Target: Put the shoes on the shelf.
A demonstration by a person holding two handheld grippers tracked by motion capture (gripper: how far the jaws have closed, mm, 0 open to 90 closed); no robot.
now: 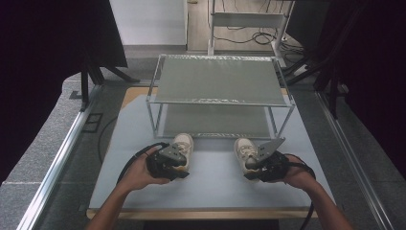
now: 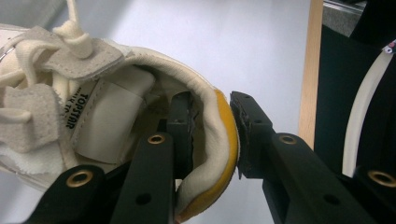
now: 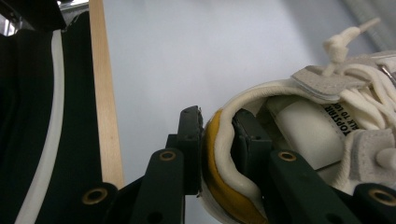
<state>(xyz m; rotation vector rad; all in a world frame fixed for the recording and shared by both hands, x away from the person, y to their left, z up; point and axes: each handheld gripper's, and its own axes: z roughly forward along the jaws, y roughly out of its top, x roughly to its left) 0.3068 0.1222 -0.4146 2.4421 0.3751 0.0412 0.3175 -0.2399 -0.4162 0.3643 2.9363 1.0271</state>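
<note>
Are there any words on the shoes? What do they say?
"TOPSTAR": on the white tongue label of the left shoe, in the left gripper view; a second line beside it is cut off and unreadable.
"TOPSTAR" with a second line that seems to start "WALK TO": on the tongue label of the right shoe, in the right gripper view; the rest is too small to read.
No other words can be read.

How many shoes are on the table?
2: left shoe in front of the rack, heel pinched by the left claw; right shoe beside it, heel held by the right claw.
</note>
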